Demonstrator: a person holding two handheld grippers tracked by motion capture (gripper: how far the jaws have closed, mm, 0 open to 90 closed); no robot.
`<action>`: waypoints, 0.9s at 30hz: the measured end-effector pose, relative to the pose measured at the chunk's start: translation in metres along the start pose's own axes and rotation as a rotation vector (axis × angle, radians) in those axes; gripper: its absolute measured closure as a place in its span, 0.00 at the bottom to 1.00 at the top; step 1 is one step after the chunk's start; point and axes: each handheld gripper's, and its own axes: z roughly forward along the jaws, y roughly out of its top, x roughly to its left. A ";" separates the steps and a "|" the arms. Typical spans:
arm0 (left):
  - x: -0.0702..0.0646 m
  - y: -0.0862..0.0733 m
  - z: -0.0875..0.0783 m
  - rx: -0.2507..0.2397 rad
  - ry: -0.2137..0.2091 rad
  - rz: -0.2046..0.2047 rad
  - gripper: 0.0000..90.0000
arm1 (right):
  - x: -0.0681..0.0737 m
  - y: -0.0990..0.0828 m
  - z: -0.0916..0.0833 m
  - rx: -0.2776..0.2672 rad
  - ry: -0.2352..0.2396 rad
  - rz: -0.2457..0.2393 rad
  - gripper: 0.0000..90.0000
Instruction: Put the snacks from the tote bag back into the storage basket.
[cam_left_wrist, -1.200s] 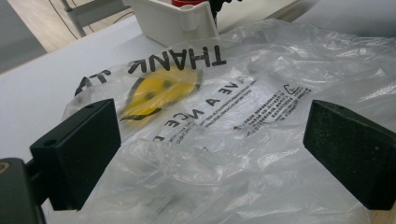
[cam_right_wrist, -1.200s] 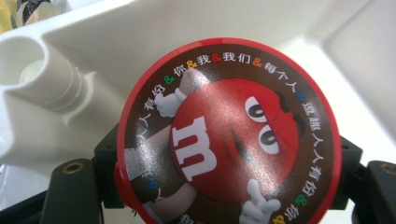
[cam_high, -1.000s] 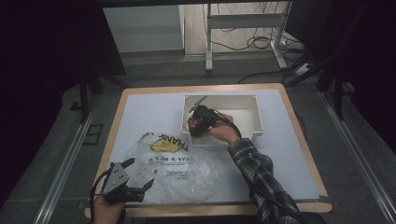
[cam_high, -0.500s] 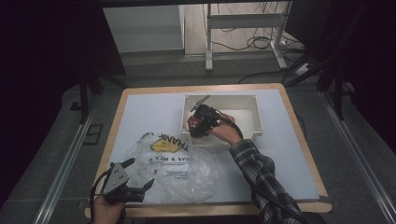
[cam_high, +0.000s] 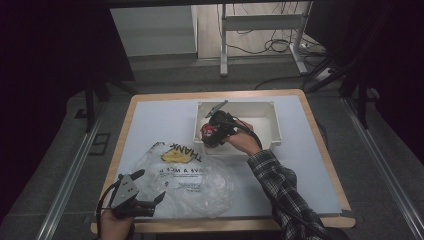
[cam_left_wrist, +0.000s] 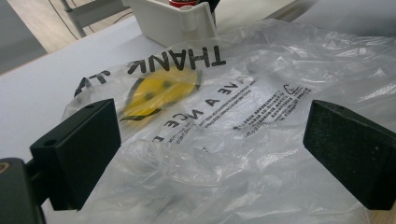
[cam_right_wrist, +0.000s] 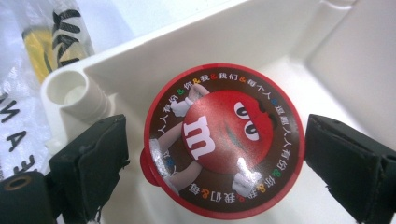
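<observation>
The white rectangular plastic bin (cam_high: 267, 122) sits toward the far right of the bench (cam_high: 150, 120); the round red-rimmed candy cup with a foil cartoon lid (cam_right_wrist: 224, 140) lies in its near-left corner. It looks light and rigid, its foil top thin and easily dented, so the rim's opposite sides seem the best hold. The right hand-held gripper (cam_right_wrist: 212, 154) has just been opening; its jaws straddle the cup without pressing. The left hand-held gripper (cam_left_wrist: 210, 149) stands wide open, holding nothing, over the crinkled clear plastic bag with black lettering (cam_left_wrist: 261, 93) near the front-left edge.
</observation>
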 end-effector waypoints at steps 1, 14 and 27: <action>0.000 0.000 0.000 0.000 0.001 0.002 0.04 | 0.000 0.000 -0.001 -0.006 0.003 0.002 0.08; -0.001 0.000 0.000 0.000 0.000 0.001 0.04 | 0.004 0.000 -0.012 -0.046 0.005 -0.008 0.08; -0.001 0.000 0.000 -0.001 -0.001 0.002 0.04 | 0.012 0.003 -0.028 -0.117 0.009 -0.021 0.05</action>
